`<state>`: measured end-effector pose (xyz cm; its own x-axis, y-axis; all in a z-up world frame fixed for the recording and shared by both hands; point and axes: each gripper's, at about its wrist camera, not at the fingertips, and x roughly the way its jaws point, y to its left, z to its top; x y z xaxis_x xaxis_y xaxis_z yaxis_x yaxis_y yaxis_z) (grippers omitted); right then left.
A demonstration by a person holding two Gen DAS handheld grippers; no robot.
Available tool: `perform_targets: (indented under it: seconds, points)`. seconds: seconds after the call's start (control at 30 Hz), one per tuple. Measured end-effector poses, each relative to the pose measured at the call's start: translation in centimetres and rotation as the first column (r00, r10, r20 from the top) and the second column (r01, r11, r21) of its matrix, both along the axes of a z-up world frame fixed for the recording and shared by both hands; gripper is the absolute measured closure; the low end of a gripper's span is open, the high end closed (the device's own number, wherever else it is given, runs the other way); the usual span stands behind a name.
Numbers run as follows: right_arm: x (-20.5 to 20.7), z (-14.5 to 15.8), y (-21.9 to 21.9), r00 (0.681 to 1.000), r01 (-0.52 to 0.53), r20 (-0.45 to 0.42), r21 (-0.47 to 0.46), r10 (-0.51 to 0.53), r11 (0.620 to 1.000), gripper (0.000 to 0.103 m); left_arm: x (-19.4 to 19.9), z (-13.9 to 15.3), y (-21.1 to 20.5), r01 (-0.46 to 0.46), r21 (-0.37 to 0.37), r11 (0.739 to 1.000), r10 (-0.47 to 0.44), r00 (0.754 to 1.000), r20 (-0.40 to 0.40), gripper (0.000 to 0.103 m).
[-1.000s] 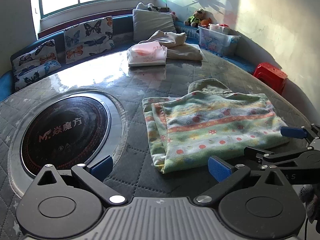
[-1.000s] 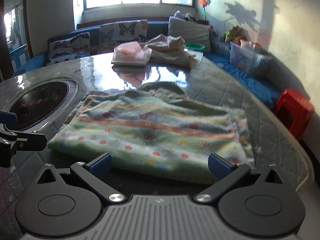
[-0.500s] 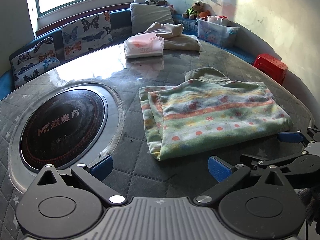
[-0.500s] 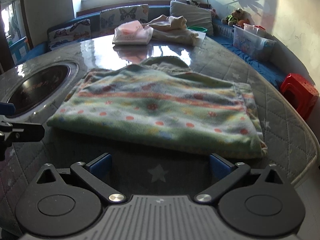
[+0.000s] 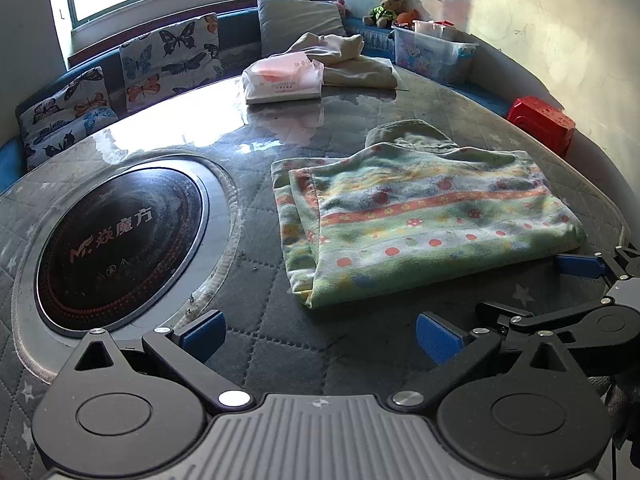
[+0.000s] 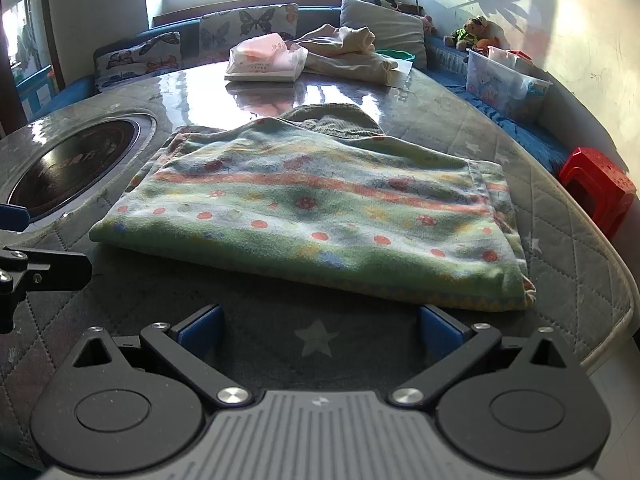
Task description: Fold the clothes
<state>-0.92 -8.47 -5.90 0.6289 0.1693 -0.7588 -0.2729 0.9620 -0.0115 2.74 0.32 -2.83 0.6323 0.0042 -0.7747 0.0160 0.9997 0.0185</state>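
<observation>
**Both tongs spread wide and empty, folded garment lying just ahead**

The left gripper hangs with its blue pads far apart, nothing between them, over the quilted table cover. The right gripper is likewise spread and empty, above a pale star printed on the same cover.

Just beyond both lies the folded striped fleece garment, green with orange bands and red dots, flat on the table with its olive hood poking out at the far side. Neither gripper touches it.

The left wrist view shows the garment's layered left edge and, at lower right, the right gripper seen from the side, its blue pad close to the garment's near right corner. It also takes in the whole round black cooktop sunk into the table, with white lettering on it.

The right wrist view shows the garment's long near fold head-on and its stacked right edge near the table rim; the cooktop appears only partly, at far left.

Farther off in both views: a pink tissue pack beside a heap of beige clothing, butterfly-print cushions, a clear storage bin, a teddy bear and a red plastic stool.
</observation>
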Motion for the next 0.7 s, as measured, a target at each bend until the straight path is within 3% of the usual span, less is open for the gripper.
perform_targets:
  seconds: [0.7]
  points:
    - [-0.14,0.02,0.03,1.000,-0.004,0.011,-0.004,0.005,1.000,0.000,0.22,-0.30,-0.59,0.016,0.016,1.000,-0.015,1.000,-0.022,0.000]
